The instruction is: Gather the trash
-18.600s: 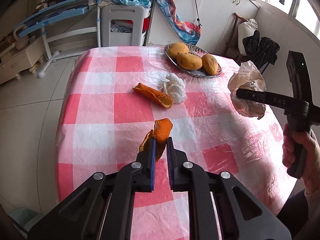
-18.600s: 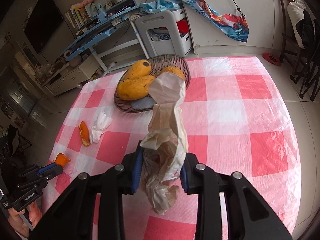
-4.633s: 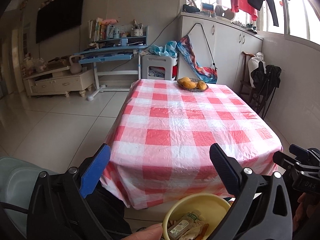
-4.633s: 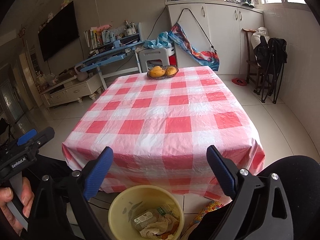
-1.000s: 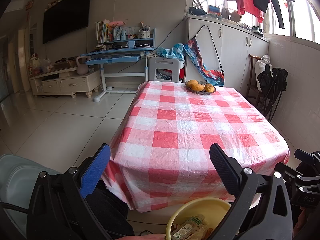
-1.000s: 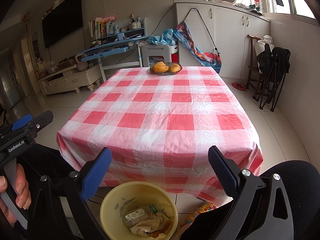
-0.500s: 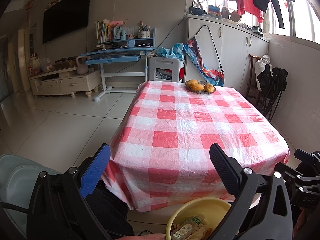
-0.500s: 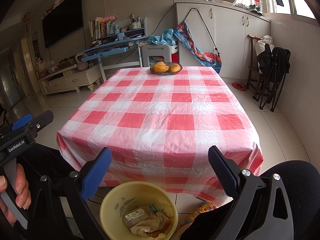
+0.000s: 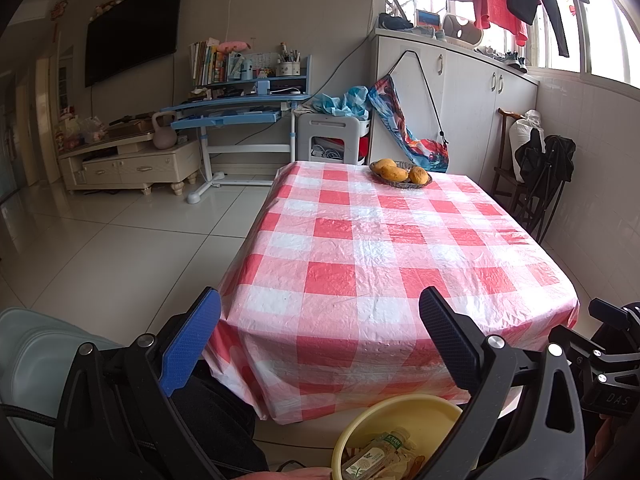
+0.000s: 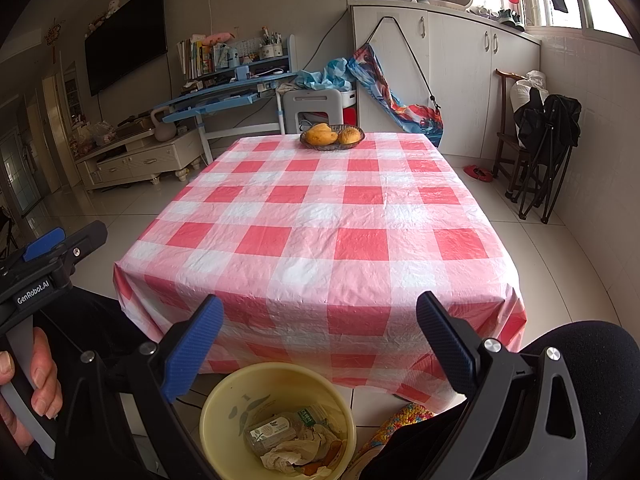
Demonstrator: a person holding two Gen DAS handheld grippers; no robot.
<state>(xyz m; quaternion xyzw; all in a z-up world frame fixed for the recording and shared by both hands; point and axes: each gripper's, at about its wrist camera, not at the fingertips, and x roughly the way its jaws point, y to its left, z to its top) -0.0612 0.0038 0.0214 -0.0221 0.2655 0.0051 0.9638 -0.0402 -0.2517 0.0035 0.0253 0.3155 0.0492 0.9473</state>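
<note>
Peels and tissue (image 10: pixel 286 456) now inside yellow bin (image 10: pixel 224 400).

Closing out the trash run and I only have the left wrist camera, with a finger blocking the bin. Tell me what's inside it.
Observer: The yellow bin holds a plastic bottle, crumpled paper and orange peel.
Operator: Check the right gripper.
Observer: The right gripper is open, with nothing between its fingers.
Operator: Report the floor right of the table.
Observer: Something red lies on the floor there; it is too small to identify.
</note>
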